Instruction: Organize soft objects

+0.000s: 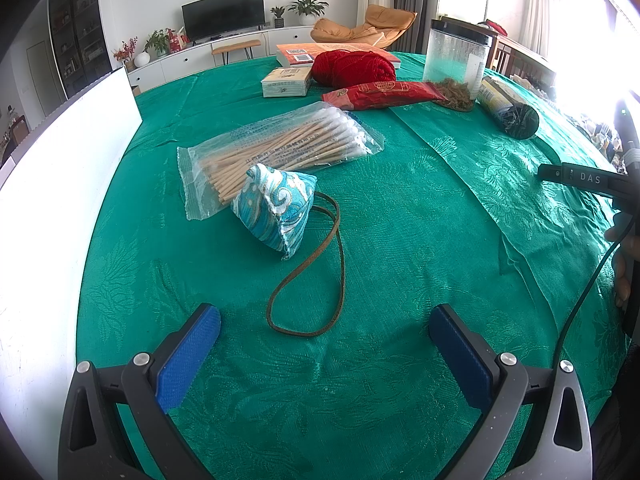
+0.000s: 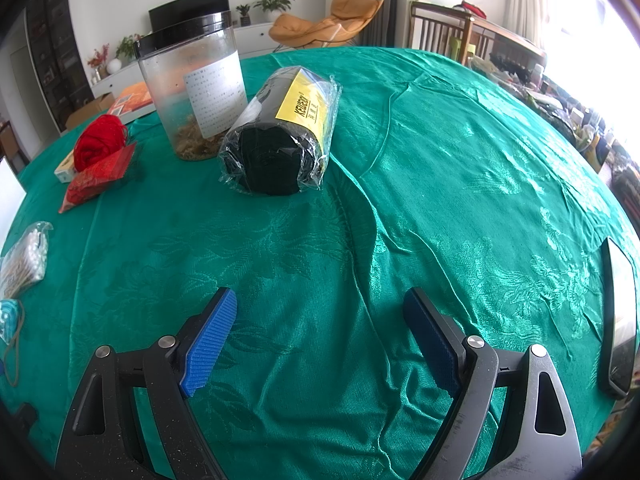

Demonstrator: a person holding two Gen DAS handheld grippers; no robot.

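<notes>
A blue patterned fabric pouch (image 1: 276,208) with a brown cord loop (image 1: 316,280) lies on the green tablecloth (image 1: 400,208), leaning on a bag of cotton swabs (image 1: 280,148). A red yarn ball (image 1: 354,66) and a red packet (image 1: 384,94) lie farther back. My left gripper (image 1: 324,320) is open and empty, just short of the cord loop. My right gripper (image 2: 318,312) is open and empty above bare cloth, with a black wrapped roll with a yellow label (image 2: 280,136) ahead. The yarn (image 2: 100,146) and the pouch (image 2: 10,316) show at its left.
A clear jar with a black lid (image 1: 456,60) (image 2: 196,88), a tissue pack (image 1: 286,82) and an orange book (image 1: 312,52) stand at the back. A white board (image 1: 60,184) lines the left edge. A phone (image 2: 618,320) lies at the right.
</notes>
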